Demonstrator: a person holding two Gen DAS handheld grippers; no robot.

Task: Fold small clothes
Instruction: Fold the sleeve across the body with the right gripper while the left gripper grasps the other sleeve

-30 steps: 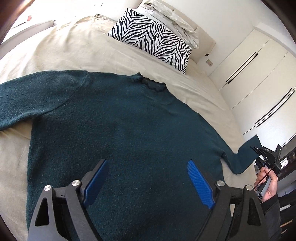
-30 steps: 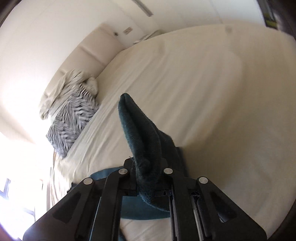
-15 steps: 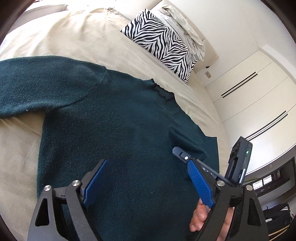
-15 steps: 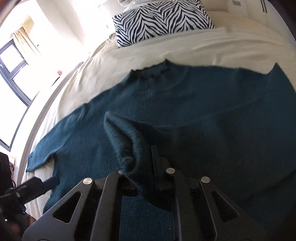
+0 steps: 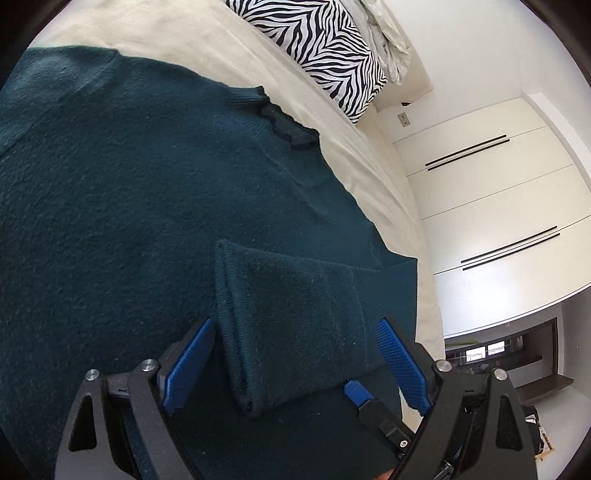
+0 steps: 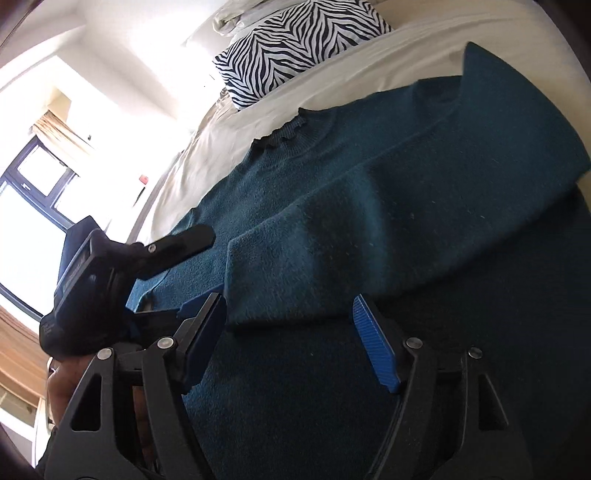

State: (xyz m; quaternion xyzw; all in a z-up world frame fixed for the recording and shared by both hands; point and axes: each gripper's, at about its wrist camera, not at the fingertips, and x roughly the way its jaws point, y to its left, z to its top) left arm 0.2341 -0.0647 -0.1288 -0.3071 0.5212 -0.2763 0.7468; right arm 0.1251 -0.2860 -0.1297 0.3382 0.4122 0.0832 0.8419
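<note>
A dark teal sweater (image 5: 129, 206) lies flat on the cream bed, its ruffled collar (image 5: 288, 129) toward the pillows. Its right sleeve (image 5: 291, 314) is folded across the body, cuff end near me; the sleeve also shows in the right wrist view (image 6: 351, 243). My left gripper (image 5: 295, 365) is open just above the sleeve's cuff, holding nothing. My right gripper (image 6: 291, 332) is open just behind the cuff, holding nothing. One right fingertip (image 5: 356, 391) shows in the left wrist view. The left gripper's body (image 6: 110, 273) shows at the left of the right wrist view.
A zebra-striped pillow (image 5: 325, 48) and crumpled pale bedding (image 5: 388, 33) lie at the head of the bed (image 5: 354, 173). White wardrobe doors (image 5: 498, 206) stand beyond the bed's right edge. A window (image 6: 33, 206) is on the left side.
My right gripper carried the sleeve across the sweater's body, laid it down and opened. My left gripper moved closer to the sweater, over the cuff.
</note>
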